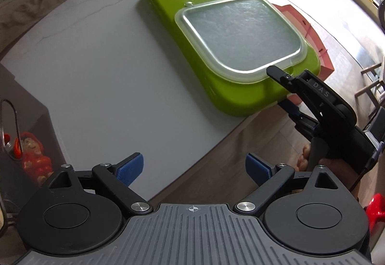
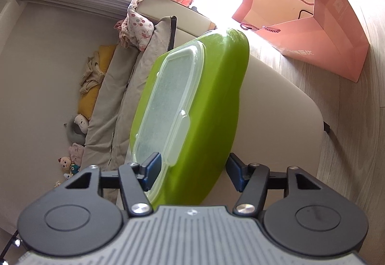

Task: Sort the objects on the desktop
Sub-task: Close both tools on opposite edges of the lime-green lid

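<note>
A green tray [image 1: 168, 2] lies upside down on the grey table [image 1: 96, 72], its near corner over the table's right edge. A clear plastic lid [image 1: 240, 31] lies on it. My right gripper [image 1: 276, 87] straddles the tray's near corner, one finger above the lid's rim, one below the tray. In the right wrist view the tray [image 2: 211, 101] and lid [image 2: 168, 101] sit between the wide-apart fingers of the right gripper [image 2: 192, 168]; whether the pads touch is unclear. My left gripper [image 1: 193, 168] is open and empty above the table's near edge.
A pink paper bag [image 2: 312, 31] stands open on the wooden floor beyond the table. A red figurine [image 1: 33, 156] sits at the lower left. A sofa with cushions and soft toys [image 2: 77, 125] lies past the table. A red object [image 1: 375, 209] is on the floor, right.
</note>
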Tool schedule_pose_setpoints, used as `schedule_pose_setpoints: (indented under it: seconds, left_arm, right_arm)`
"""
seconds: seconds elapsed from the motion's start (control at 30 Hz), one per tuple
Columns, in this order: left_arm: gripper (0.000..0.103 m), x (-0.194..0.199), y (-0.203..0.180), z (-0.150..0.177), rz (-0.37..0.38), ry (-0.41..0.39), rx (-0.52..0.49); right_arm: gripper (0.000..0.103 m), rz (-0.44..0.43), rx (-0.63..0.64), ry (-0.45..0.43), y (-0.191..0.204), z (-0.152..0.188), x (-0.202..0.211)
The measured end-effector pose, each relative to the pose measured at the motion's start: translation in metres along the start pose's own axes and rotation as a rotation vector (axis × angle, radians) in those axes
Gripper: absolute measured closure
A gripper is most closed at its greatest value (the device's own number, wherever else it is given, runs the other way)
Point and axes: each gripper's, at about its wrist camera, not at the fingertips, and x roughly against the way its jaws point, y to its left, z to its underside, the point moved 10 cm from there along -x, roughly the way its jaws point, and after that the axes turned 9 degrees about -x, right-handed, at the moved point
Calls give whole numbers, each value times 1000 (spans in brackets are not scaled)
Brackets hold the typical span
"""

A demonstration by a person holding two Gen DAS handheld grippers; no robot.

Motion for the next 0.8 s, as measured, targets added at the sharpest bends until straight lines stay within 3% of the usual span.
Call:
schedule_pose_setpoints:
  seconds: [0.2, 0.53, 0.6, 0.67, 0.8]
  left_arm:
    - [6, -1, -2, 4, 13, 10, -3]
    - [6, -2, -10, 5, 34, 25, -6]
    - [6, -3, -11, 5, 46, 29, 1]
    - [6, -4, -10, 4, 53, 28, 8]
    - [6, -4, -6, 5, 70, 28, 33]
  right_arm:
    - [50, -35, -10, 73, -6, -3, 7]
    - [50, -45, -4, 82, -26, 0, 52]
    - [43, -57, -18, 76, -30, 3, 53]
    - [8, -71, -46, 76, -33, 8, 49]
    - [4, -101, -103, 76, -40, 17, 40]
